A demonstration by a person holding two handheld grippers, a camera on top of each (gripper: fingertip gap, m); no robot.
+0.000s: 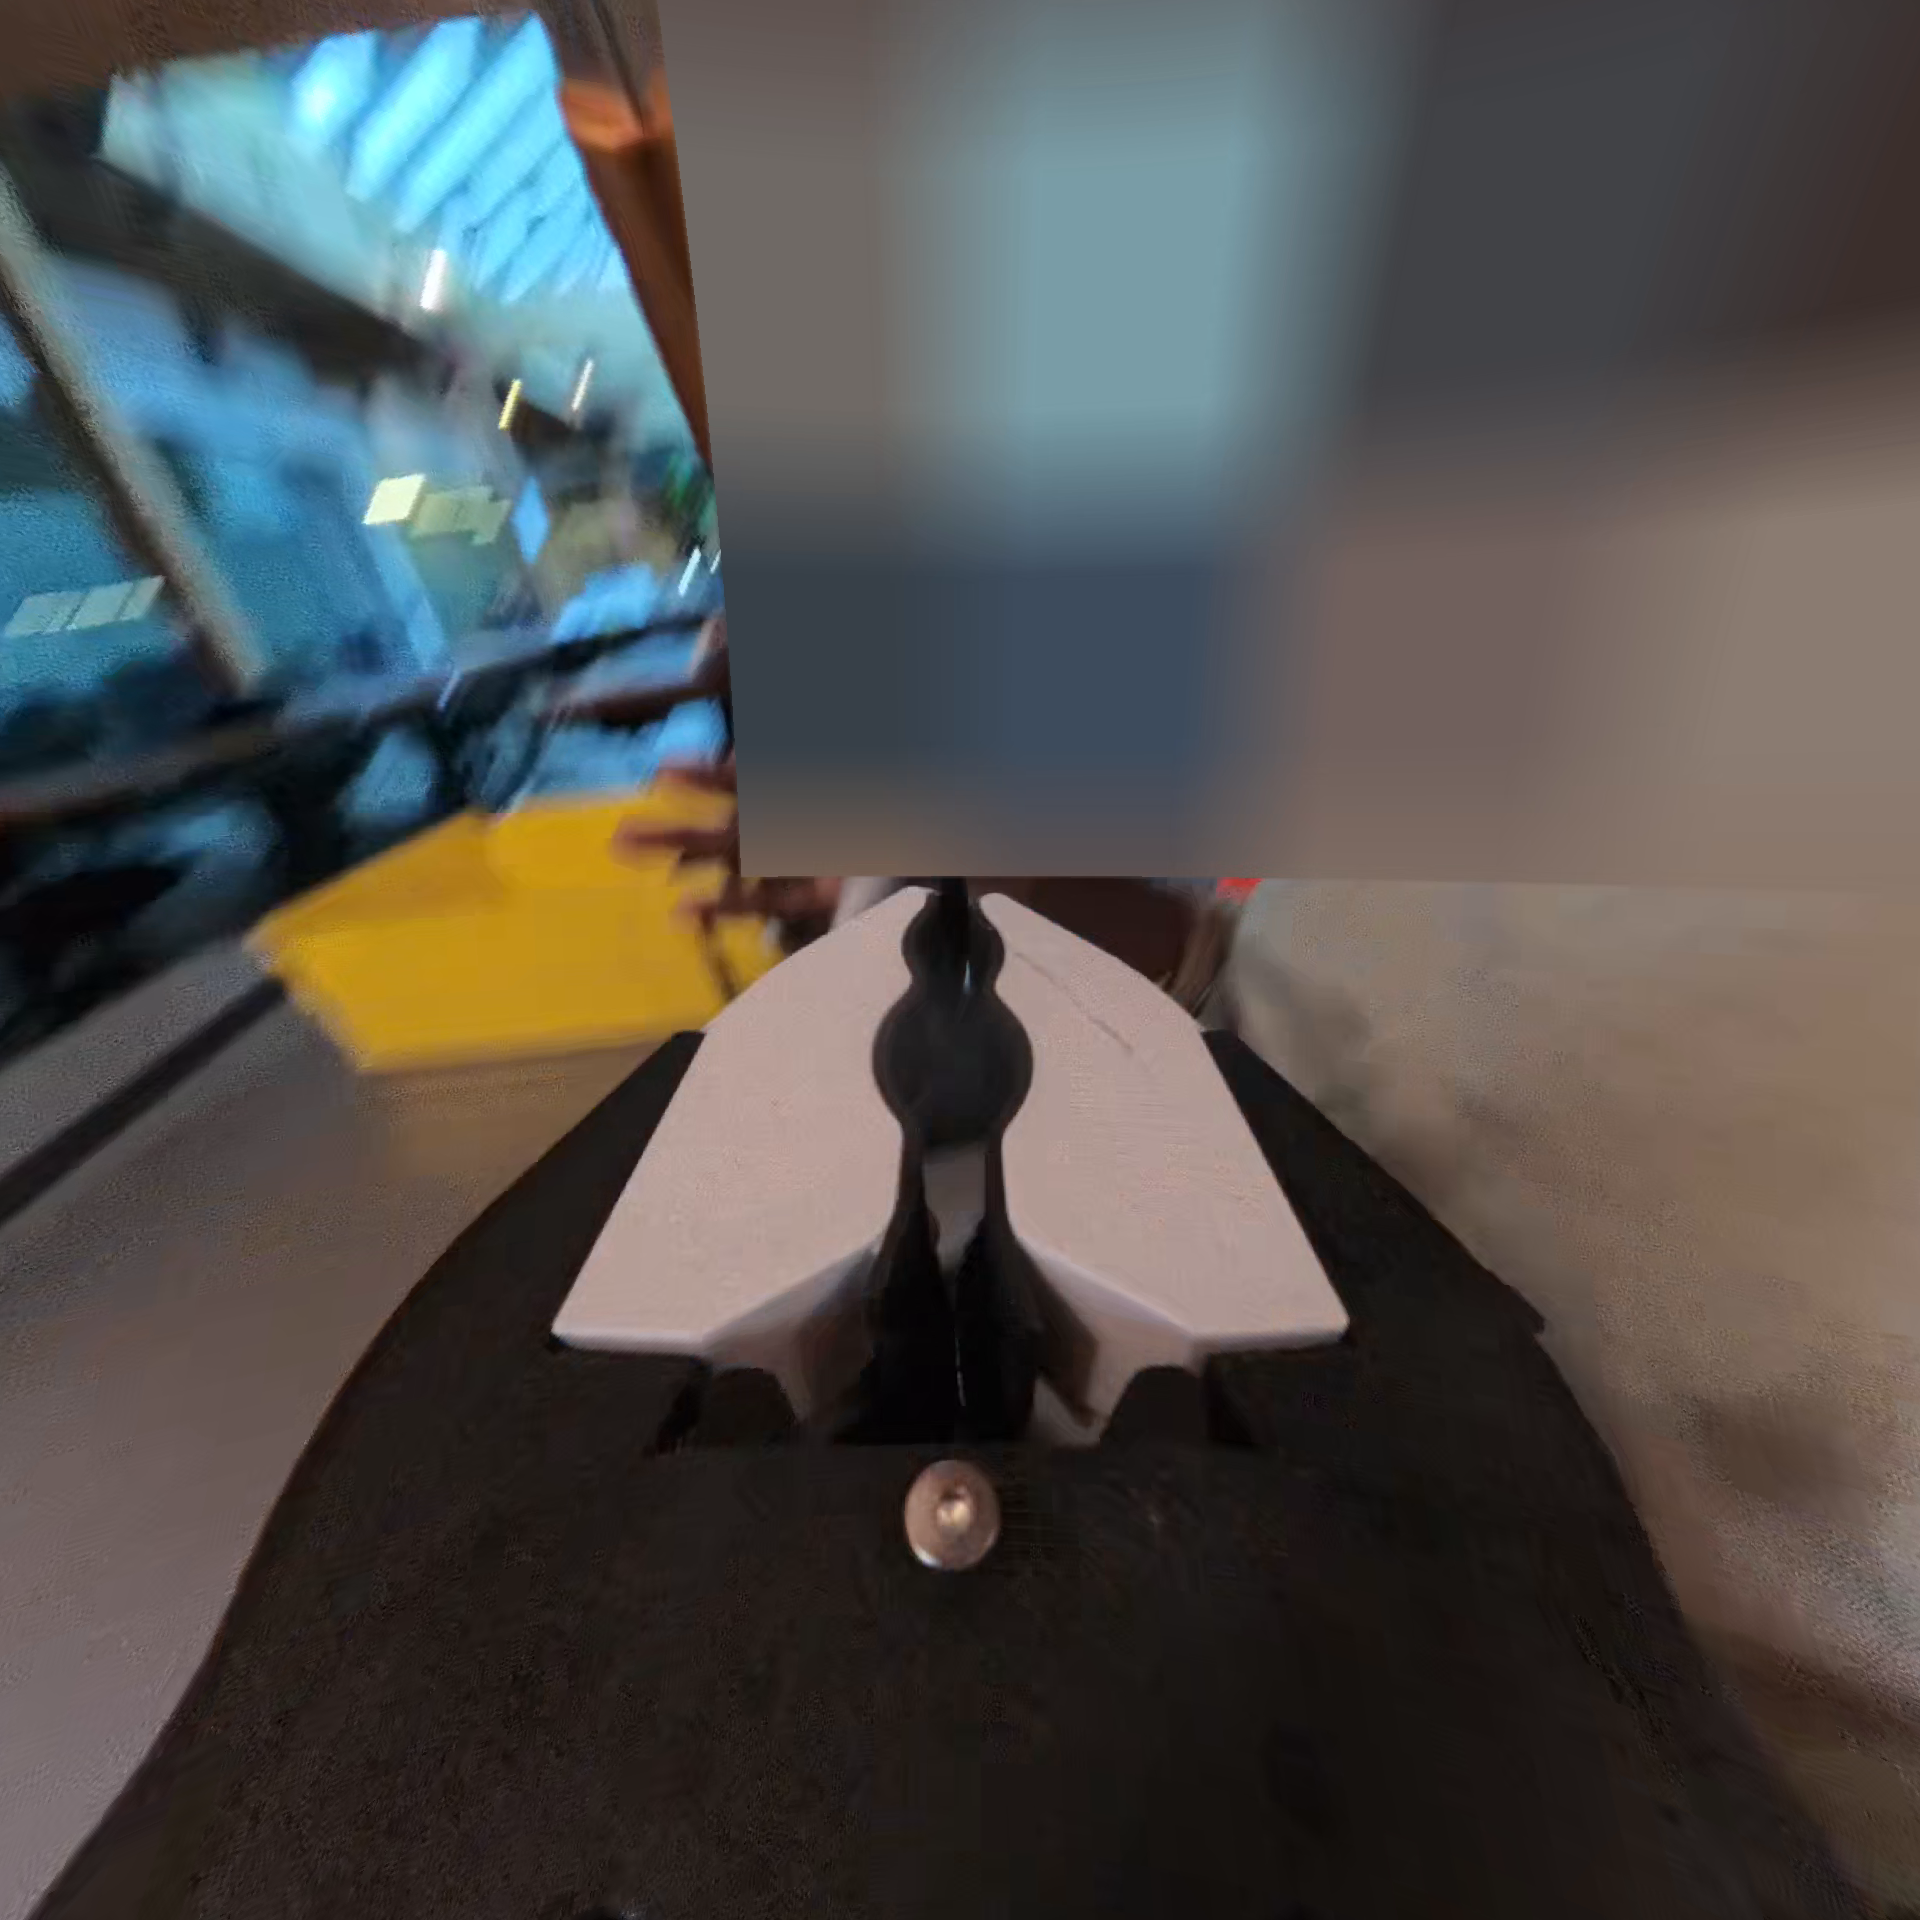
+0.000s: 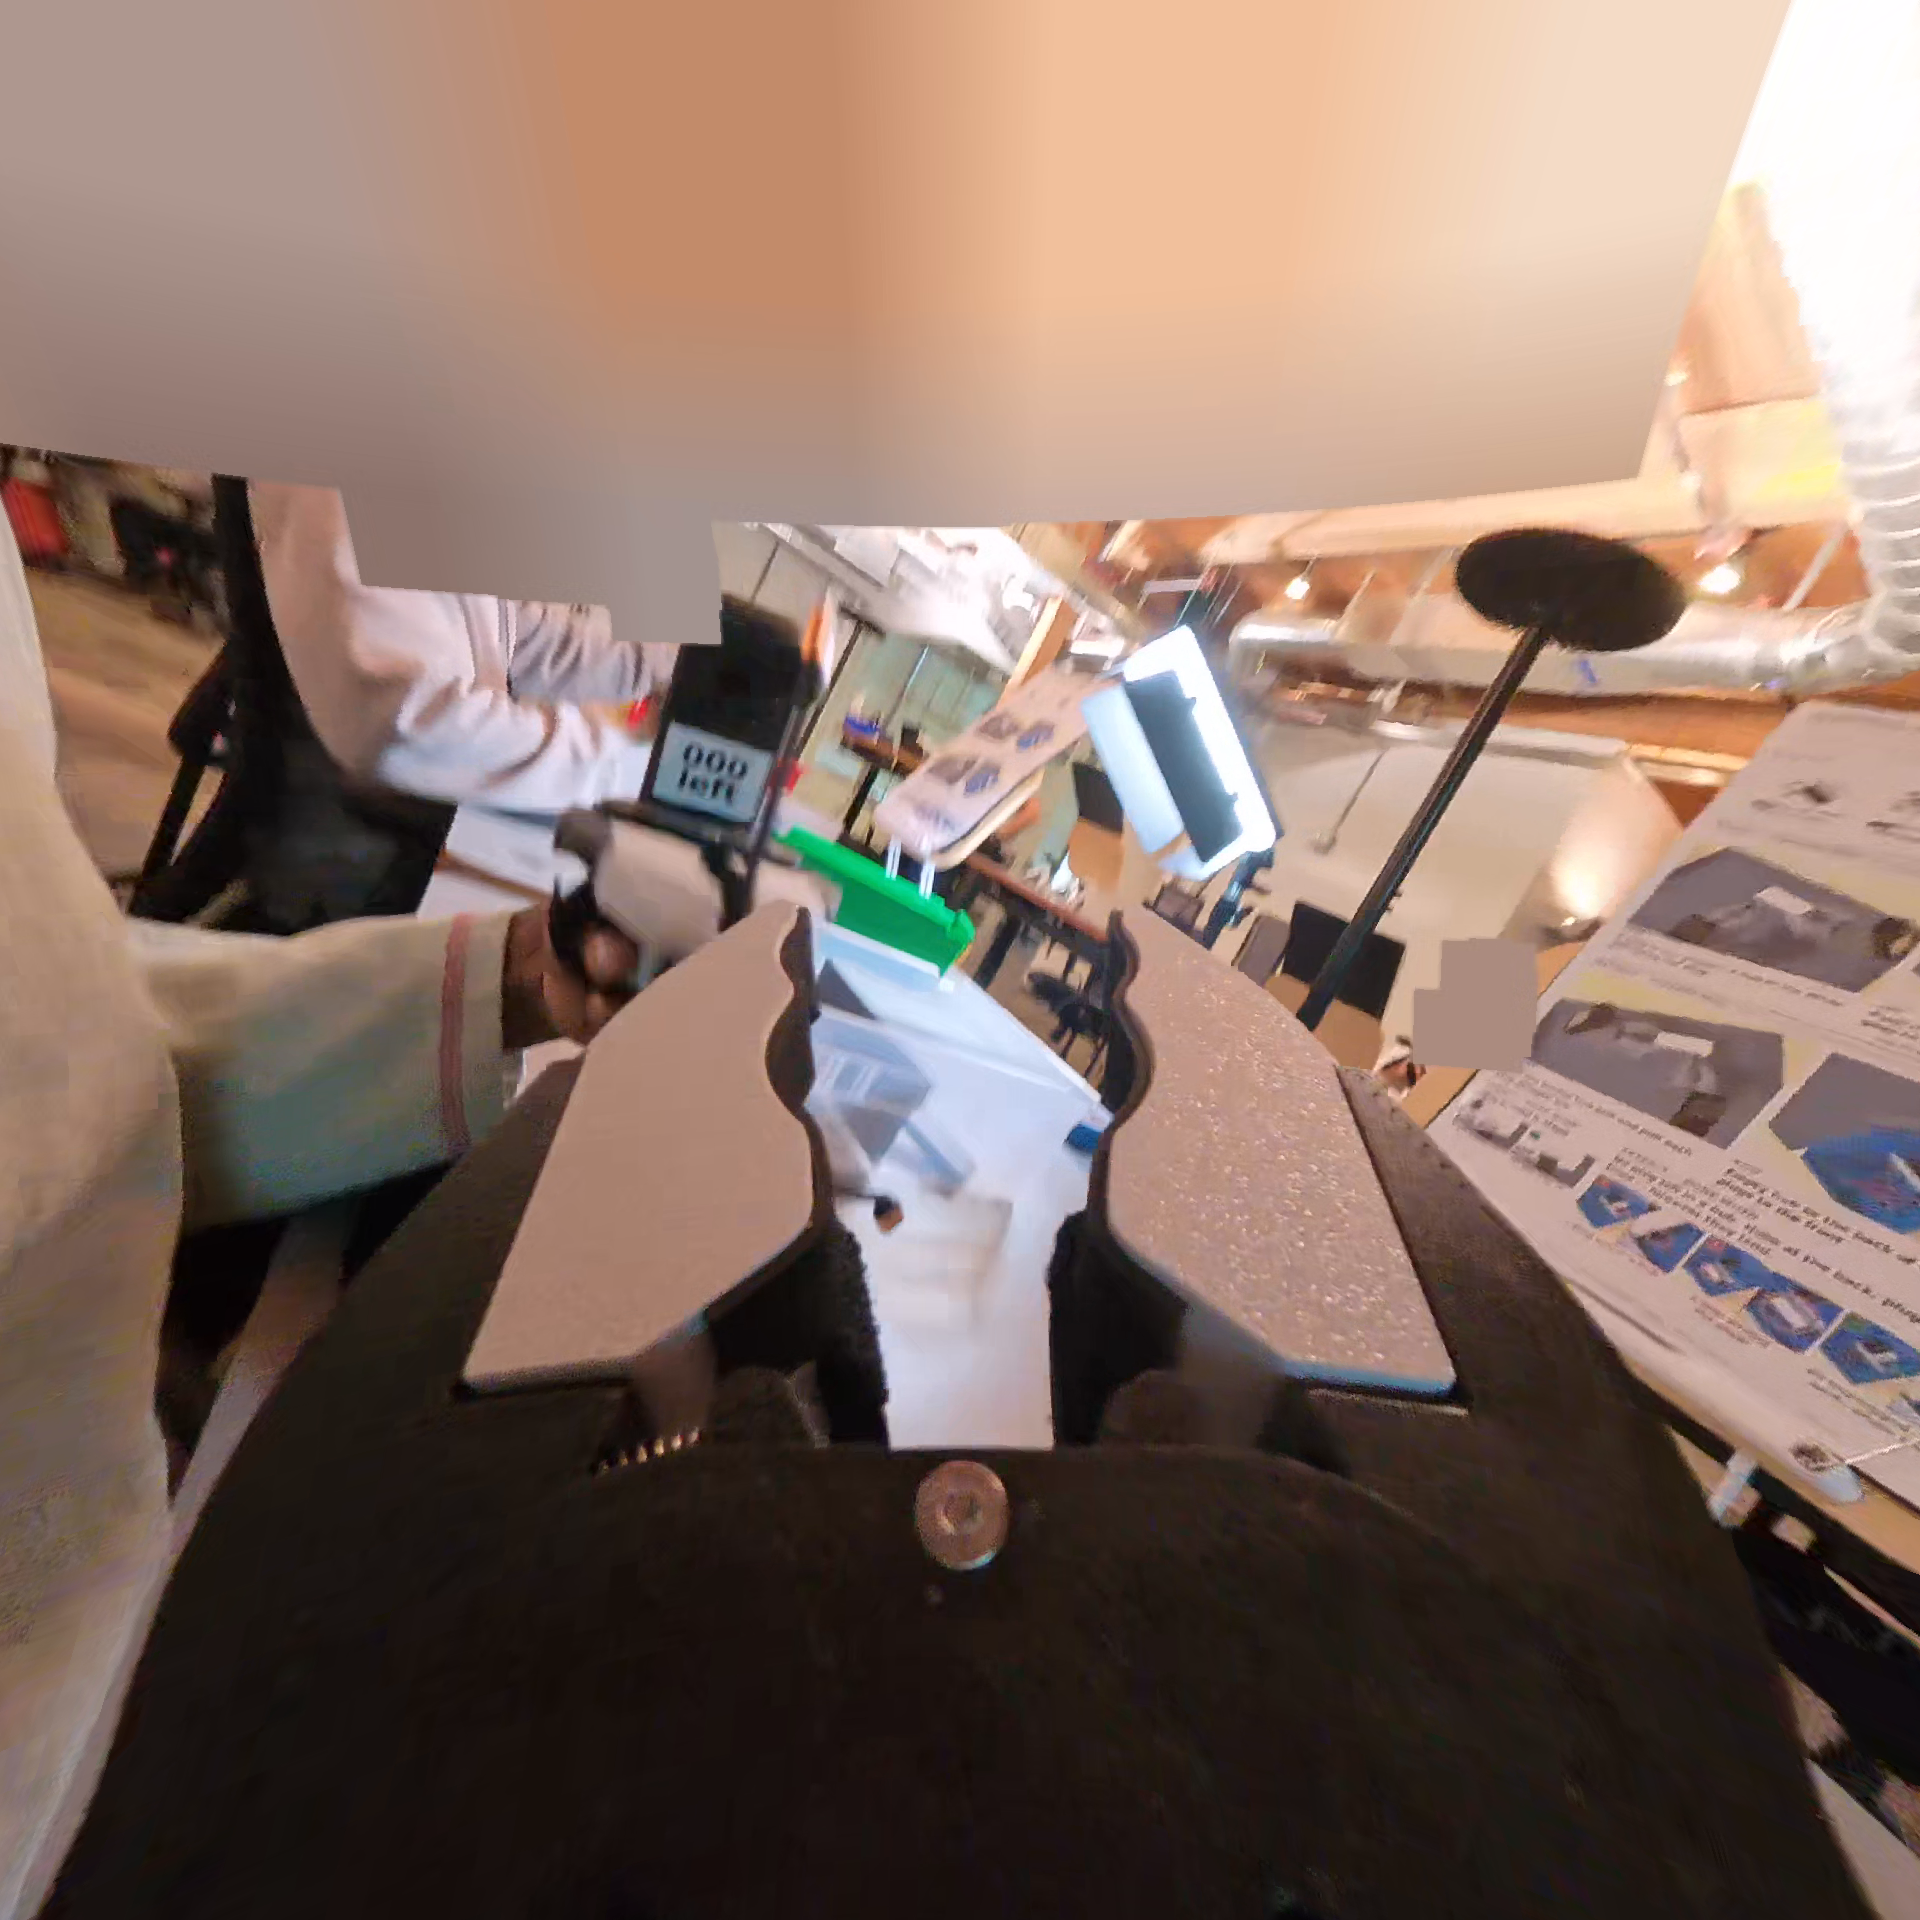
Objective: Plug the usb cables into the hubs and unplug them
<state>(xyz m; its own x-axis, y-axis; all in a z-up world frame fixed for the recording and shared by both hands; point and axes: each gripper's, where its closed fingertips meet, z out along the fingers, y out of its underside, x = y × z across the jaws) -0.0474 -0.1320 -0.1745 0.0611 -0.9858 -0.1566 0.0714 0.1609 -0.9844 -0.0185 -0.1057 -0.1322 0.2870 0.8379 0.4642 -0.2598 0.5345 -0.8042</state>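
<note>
Your left gripper (image 1: pixel 951 899) has its jaws closed together on nothing visible, while your right gripper (image 2: pixel 961 935) is spread open above a white table (image 2: pixel 997 1049).

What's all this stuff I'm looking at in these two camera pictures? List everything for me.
yellow bin: one, yellow, blurred, on the grey surface left of the closed gripper
green part: one, green, beyond the open gripper's fingertips
clear plastic box: one, see-through, on the white table between the open fingers
white table: one, white, ahead
instruction sheets: several, printed with photos, on the right
black stand: one, thin pole with round fuzzy top, right of centre
usb cables and hubs: none can be made out
left gripper: grey fingers, closed
right gripper: grey fingers, open, empty
person's hand: one, holding the other gripper's handle
</note>
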